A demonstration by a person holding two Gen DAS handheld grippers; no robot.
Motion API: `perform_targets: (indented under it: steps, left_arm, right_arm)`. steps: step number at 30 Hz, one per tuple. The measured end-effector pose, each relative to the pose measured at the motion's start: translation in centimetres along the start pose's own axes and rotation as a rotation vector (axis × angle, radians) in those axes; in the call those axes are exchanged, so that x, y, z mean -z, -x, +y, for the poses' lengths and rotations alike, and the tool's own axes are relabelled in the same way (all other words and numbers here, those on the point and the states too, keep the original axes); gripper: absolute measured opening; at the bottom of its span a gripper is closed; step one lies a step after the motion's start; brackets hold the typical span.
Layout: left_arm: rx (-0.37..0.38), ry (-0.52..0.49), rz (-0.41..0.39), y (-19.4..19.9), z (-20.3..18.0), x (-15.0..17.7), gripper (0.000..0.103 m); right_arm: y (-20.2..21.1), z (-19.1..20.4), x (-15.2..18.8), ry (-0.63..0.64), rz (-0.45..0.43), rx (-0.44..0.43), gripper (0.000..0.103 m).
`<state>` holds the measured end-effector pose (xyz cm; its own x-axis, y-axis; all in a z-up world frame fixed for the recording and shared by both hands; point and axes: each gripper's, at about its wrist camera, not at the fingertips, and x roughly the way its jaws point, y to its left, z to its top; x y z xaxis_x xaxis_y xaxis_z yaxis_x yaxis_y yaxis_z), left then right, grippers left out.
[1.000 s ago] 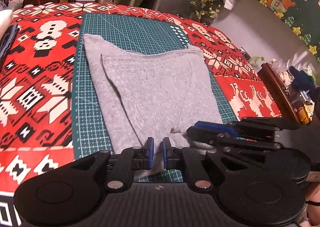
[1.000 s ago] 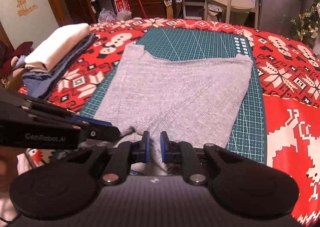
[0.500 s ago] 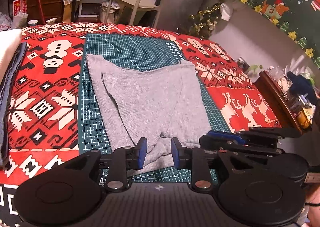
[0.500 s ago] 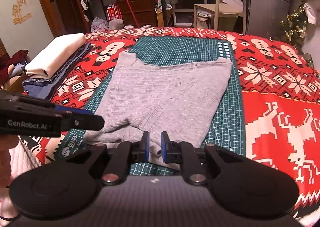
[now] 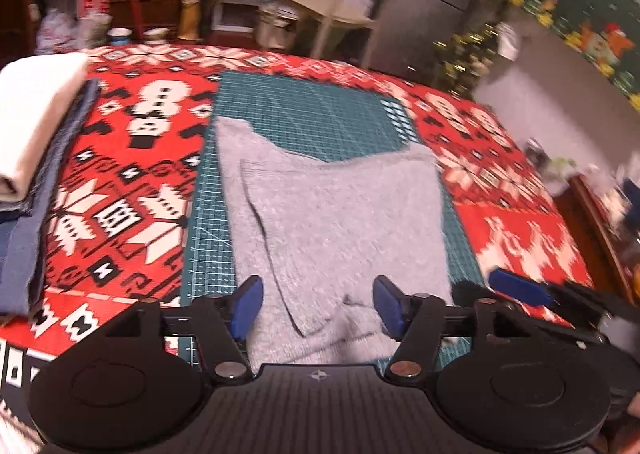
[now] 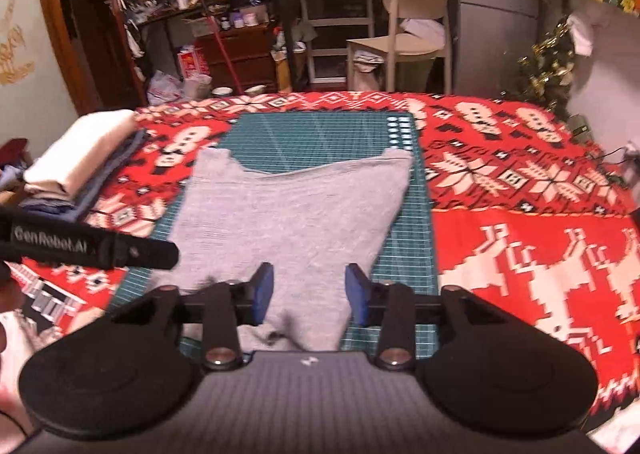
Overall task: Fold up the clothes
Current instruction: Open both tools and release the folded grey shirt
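1. A grey knit garment (image 5: 340,221) is seen lying folded on a green cutting mat (image 5: 304,113), itself spread over a red patterned blanket (image 5: 120,189).
2. The left gripper (image 5: 318,306) is held wide apart and empty above the garment's near hem, at 6 o'clock.
3. The right gripper (image 6: 310,294) is likewise spread wide, nothing clasped between its blue pads.
4. Folded clothes (image 6: 80,157) are stacked at 9 o'clock, beside the mat.
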<state>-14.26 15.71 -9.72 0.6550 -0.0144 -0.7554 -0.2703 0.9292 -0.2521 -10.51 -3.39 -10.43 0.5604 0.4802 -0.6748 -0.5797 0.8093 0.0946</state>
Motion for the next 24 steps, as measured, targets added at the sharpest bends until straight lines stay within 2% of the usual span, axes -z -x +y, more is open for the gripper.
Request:
perform_targets:
  steps: [3,5,8,11,14,16,20,24]
  left_arm:
    - [-0.041,0.023,-0.026,-0.2,-0.2,-0.1,0.062]
    - [-0.066,0.034,-0.04,-0.3,-0.4,-0.2,0.062]
    - [-0.071,-0.008,-0.017,-0.6,-0.3,-0.5,0.065]
    - [-0.073,-0.047,0.008,-1.0,-0.2,-0.8,0.081]
    - [-0.038,-0.047,0.068,-1.8,0.3,-1.1,0.087]
    - [-0.053,-0.03,0.071,-2.1,0.6,-1.1,0.087]
    - [-0.117,-0.039,0.046,-2.3,0.9,-0.9,0.087]
    - [-0.175,-0.072,0.015,-2.8,1.3,-0.8,0.088]
  right_arm:
    - [-0.1,-0.3,0.0,-0.016,0.001,0.002,0.065]
    - [0.1,-0.4,0.1,-0.019,-0.014,-0.006,0.081]
    - [0.2,-0.3,0.0,-0.004,-0.034,0.004,0.091]
    - [0.1,-0.2,-0.3,0.001,-0.042,0.021,0.099]
    - [0.1,-0.2,-0.3,-0.011,-0.057,0.026,0.102]
    - [-0.1,-0.2,-0.3,-0.017,-0.052,0.034,0.102]
    - [-0.9,-0.3,-0.3,-0.027,-0.033,0.042,0.102]
    - [-1.9,0.0,-0.4,0.013,-0.004,-0.001,0.102]
